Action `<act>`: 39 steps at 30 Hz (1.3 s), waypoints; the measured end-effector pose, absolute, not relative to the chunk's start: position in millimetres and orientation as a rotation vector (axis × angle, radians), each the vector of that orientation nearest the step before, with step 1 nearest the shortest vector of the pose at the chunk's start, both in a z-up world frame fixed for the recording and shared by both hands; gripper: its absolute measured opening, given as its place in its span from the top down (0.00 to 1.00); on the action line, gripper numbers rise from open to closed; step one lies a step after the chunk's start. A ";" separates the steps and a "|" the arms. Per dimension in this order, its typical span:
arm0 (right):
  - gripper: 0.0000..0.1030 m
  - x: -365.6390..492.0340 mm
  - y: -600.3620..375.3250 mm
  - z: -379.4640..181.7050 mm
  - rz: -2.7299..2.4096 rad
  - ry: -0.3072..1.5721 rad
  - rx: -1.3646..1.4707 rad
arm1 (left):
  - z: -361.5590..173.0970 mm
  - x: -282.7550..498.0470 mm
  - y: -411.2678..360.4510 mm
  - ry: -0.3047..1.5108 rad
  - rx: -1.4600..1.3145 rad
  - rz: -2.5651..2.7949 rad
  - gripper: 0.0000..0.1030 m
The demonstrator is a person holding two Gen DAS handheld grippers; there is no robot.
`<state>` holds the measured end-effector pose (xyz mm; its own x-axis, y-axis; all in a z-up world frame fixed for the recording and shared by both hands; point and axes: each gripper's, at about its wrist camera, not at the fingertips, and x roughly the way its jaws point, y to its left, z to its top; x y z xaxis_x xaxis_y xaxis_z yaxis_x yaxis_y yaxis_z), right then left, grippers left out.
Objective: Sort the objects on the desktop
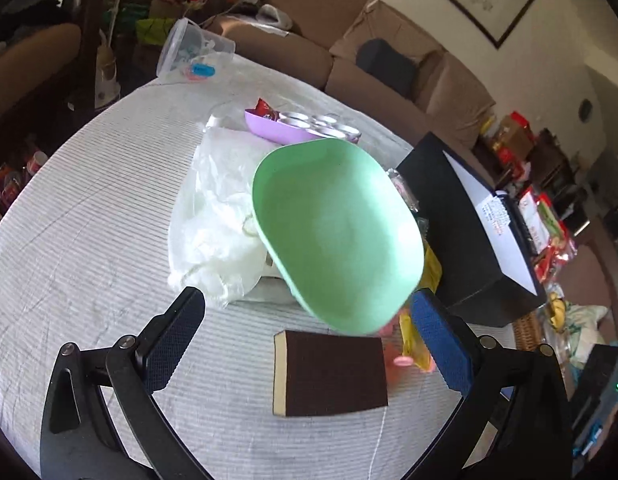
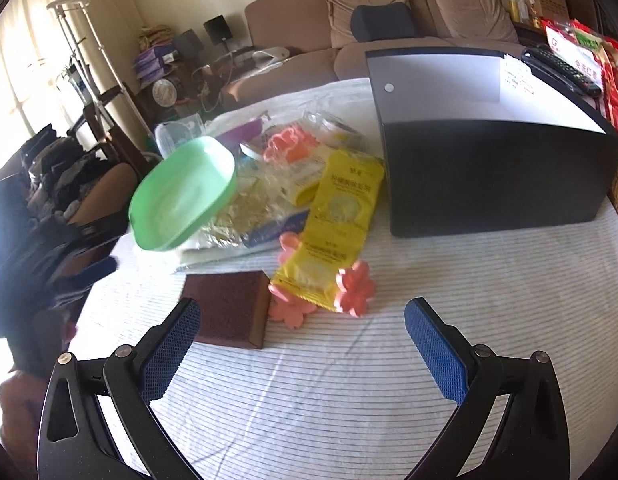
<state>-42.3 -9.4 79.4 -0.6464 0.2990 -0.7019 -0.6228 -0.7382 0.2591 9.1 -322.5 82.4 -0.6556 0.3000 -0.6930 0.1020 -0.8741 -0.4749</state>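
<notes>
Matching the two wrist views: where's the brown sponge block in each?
Left wrist: brown sponge block lies low centre on the striped cloth, between the open left gripper's fingers, just below the green dish.
Right wrist: sponge block lies lower left of centre, by the right gripper's left finger, with pink flower pieces at its right.
Shared landmark: the black box.

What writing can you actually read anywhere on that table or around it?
None reads cleanly.
Yellow packet: printed lines, too blurred to read.
Black box, white label on its inner wall: small print, too small.
Red and white bag behind the box: large Chinese characters, too blurred to quote.
Clear blue-edged bag under the green bowl: print, unreadable.
</notes>
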 end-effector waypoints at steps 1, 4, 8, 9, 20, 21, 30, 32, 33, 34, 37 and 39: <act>0.00 -42.0 -8.9 81.6 2.368 0.675 -0.877 | 80.8 6.1 -322.9 -0.773 -1.254 2.643 0.00; 0.00 -45.2 -4.3 90.6 2.407 0.707 -0.861 | 73.4 6.0 -337.3 -0.981 -1.264 2.605 0.00; 0.00 -60.2 2.8 100.4 2.444 0.747 -0.835 | 53.5 -3.0 -355.0 -1.169 -1.365 2.510 0.00; 0.00 -65.0 5.3 100.8 2.442 0.752 -0.832 | 50.1 -3.0 -357.4 -1.193 -1.366 2.499 0.00; 0.08 -104.3 31.1 97.4 2.393 0.884 -0.752 | 56.6 -8.0 -342.0 -1.049 -1.405 2.572 0.18; 0.12 -112.8 33.5 97.0 2.391 0.878 -0.766 | 54.3 -8.9 -341.2 -1.044 -1.420 2.566 0.23; 0.76 -166.4 42.5 72.1 2.349 0.811 -0.932 | 48.0 -10.5 -339.5 -1.031 -1.463 2.555 0.62; 0.84 -166.5 34.1 73.4 2.379 0.764 -0.944 | 54.4 -10.4 -336.5 -0.985 -1.437 2.575 0.65; 0.86 -166.9 30.0 74.6 2.397 0.746 -0.956 | 57.8 -10.1 -333.6 -0.971 -1.418 2.573 0.65; 0.86 -167.1 23.7 77.2 2.412 0.711 -0.967 | 61.8 -8.9 -331.5 -0.957 -1.394 2.570 0.68; 0.86 -163.8 3.7 87.5 2.458 0.589 -0.976 | 78.8 -5.3 -321.1 -0.868 -1.322 2.608 0.69; 0.85 -159.2 -2.8 93.8 2.466 0.540 -0.968 | 87.5 -2.1 -317.8 -0.840 -1.272 2.621 0.69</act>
